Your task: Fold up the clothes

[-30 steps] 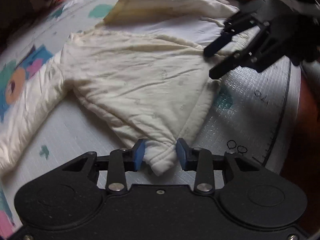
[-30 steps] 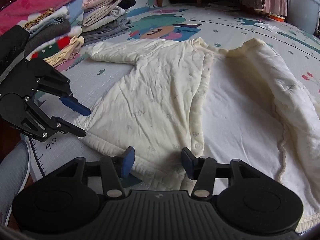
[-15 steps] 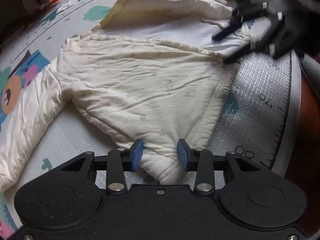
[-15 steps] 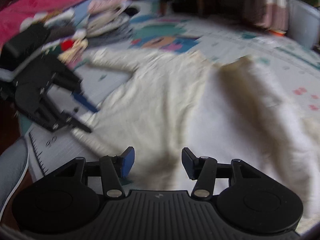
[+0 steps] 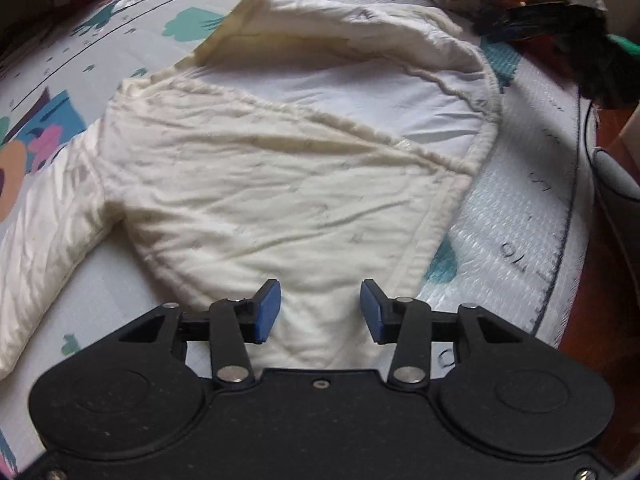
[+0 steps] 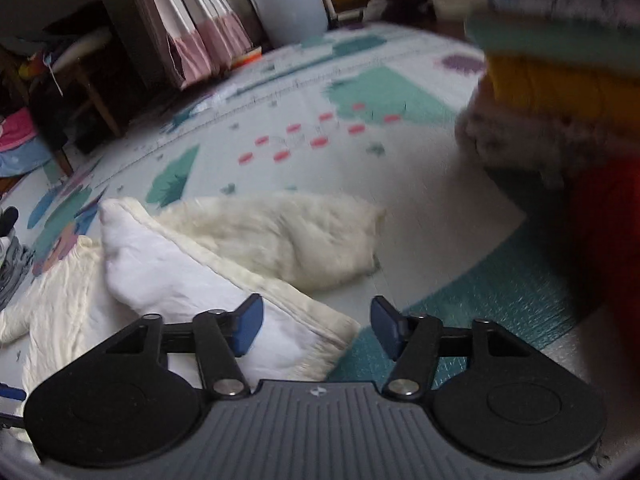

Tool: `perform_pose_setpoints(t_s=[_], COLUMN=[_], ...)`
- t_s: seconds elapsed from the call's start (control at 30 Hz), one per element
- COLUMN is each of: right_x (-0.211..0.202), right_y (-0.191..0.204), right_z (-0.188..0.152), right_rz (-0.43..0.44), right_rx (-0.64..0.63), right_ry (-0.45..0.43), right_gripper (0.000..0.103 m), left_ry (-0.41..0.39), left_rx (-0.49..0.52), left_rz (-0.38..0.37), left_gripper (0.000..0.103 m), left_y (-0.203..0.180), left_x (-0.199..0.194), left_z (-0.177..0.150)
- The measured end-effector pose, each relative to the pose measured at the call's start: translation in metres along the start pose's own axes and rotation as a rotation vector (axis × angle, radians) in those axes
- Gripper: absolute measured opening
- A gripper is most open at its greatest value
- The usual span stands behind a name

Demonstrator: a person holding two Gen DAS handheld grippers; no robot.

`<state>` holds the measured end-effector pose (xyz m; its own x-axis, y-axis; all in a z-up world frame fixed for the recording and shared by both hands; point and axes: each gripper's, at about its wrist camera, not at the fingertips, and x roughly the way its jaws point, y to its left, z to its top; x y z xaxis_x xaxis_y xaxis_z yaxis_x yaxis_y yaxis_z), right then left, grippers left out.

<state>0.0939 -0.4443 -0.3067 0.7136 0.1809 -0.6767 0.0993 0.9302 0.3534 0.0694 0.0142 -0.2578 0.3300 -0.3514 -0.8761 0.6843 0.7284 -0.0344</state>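
Jacket: your cream jacket (image 5: 260, 184) lies open on the play mat (image 5: 516, 216); hem near the ruler edge
Left gripper (image 5: 320, 310): jaws opening over the hem corner, unpressed
Right gripper (image 6: 316, 326): jaws opening above the flap corner; bare mat rightward

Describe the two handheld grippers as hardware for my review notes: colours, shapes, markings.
Both are matte black, with a wide base bearing two round discs, and two hinged fingers on silver pivot pins, tipped with blue pads. The left gripper has a flat, smooth, dusty base with small screws. The right gripper has a ribbed grey centre panel with a small white logo. No sleeves or hands show.
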Motion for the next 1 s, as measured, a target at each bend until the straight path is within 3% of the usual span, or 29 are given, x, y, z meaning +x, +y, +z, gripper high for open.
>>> perform_pose_setpoints(t_s=[0.07, 0.13, 0.23, 0.4, 0.53, 0.67, 0.77, 0.87, 1.0], right_x=[0.012, 0.021, 0.023, -0.009, -0.040, -0.047, -0.029, 0.000, -0.004], right_y=[-0.009, -0.010, -0.001, 0.014, 0.068, 0.145, 0.196, 0.211, 0.211], right_z=[-0.001, -0.004, -0.008, -0.004, -0.002, -0.015, -0.050, -0.074, -0.079], right_rz=[0.038, 0.023, 0.040, 0.207, 0.428, 0.663, 0.647, 0.628, 0.623], right_rx=[0.051, 0.041, -0.051, -0.043, -0.182, -0.417, -0.696, -0.715, -0.684], right_ry=[0.039, 0.057, 0.080, -0.004, -0.033, 0.042, 0.128, 0.223, 0.221], right_gripper=[0.058, 0.057, 0.023, 0.020, 0.020, 0.020, 0.020, 0.020, 0.020], left_ry=[-0.002, 0.001, 0.003, -0.007, -0.012, -0.041, -0.105, -0.153, -0.171], left_rx=[0.017, 0.028, 0.044, 0.028, -0.137, -0.378, -0.557, -0.675, -0.663], left_rz=[-0.010, -0.020, -0.032, -0.061, -0.115, -0.184, -0.219, -0.255, -0.228], left_gripper=[0.043, 0.043, 0.043, 0.043, 0.043, 0.043, 0.045, 0.046, 0.047], left_y=[-0.006, -0.009, -0.015, -0.014, 0.007, 0.041, 0.067, 0.089, 0.110], left_x=[0.001, 0.003, 0.006, 0.006, 0.008, 0.011, 0.009, 0.012, 0.022], left_z=[0.004, 0.006, 0.009, 0.015, 0.017, 0.021, 0.024, 0.030, 0.062])
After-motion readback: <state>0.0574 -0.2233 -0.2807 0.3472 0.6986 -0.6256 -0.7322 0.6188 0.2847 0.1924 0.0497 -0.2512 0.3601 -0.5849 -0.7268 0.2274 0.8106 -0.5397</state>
